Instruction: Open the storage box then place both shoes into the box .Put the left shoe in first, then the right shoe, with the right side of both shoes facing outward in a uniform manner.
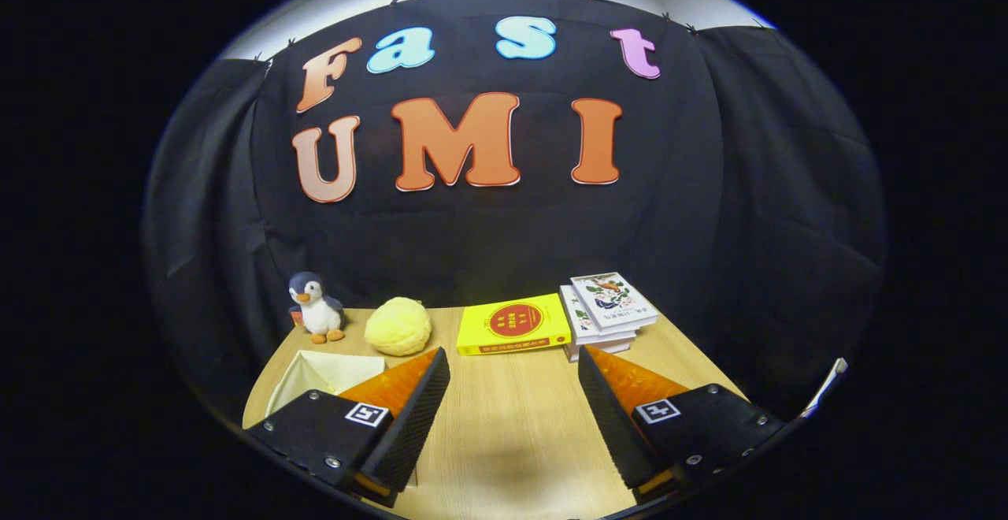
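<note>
Fingers point(512, 417) spread wide over bare tabletop point(512, 441), holding nothing
Along far edge: penguin point(316, 306) at left corner, yellow plush ball point(398, 326), yellow book point(513, 324), book stack point(606, 311) at right; pale open box point(319, 374) by left edge, beside left finger

wooden table point(512, 425), penguin plush point(315, 306), yellow ball point(398, 326), yellow book point(513, 324), book stack point(605, 311), cream box point(319, 374)

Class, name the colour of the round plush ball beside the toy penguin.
Pale yellow plush ball, seen in the gripper view.
</note>
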Tool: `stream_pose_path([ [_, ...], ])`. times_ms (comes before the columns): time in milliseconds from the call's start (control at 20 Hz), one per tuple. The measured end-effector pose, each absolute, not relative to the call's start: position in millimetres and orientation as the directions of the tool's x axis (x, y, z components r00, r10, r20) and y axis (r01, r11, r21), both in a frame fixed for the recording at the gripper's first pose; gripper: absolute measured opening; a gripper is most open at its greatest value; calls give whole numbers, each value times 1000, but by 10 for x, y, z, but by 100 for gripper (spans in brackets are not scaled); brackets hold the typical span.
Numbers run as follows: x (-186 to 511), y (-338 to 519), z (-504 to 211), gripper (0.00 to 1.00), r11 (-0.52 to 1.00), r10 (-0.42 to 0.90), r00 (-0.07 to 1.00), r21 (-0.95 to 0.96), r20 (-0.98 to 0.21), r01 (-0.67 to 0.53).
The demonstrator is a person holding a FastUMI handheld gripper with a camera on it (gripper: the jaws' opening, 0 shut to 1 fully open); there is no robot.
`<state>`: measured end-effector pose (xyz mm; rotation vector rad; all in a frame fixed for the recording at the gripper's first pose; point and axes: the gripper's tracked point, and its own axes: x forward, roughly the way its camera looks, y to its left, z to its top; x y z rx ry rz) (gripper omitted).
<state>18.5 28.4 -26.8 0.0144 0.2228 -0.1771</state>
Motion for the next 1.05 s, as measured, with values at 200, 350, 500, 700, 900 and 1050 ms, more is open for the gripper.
stream_pose_path([
  [200, 157, -248, -114, 98, 982, -185, 968, -5, -171, 187],
  [350, 143, -583, -64, 98, 982, -183, 971, 8, -156, 187],
  [500, 157, -882, -65, 98, 983, -178, 971, 15, -159, 182],
  [700, 168, -1173, -52, 98, 985, -171, 975, 11, -141, 174],
  [900, 175, -1310, -43, 98, 986, -156, 981, 34, -113, 160],
  [1050, 187, -1376, -77, 98, 984, -160, 981, 60, -108, 167],
])
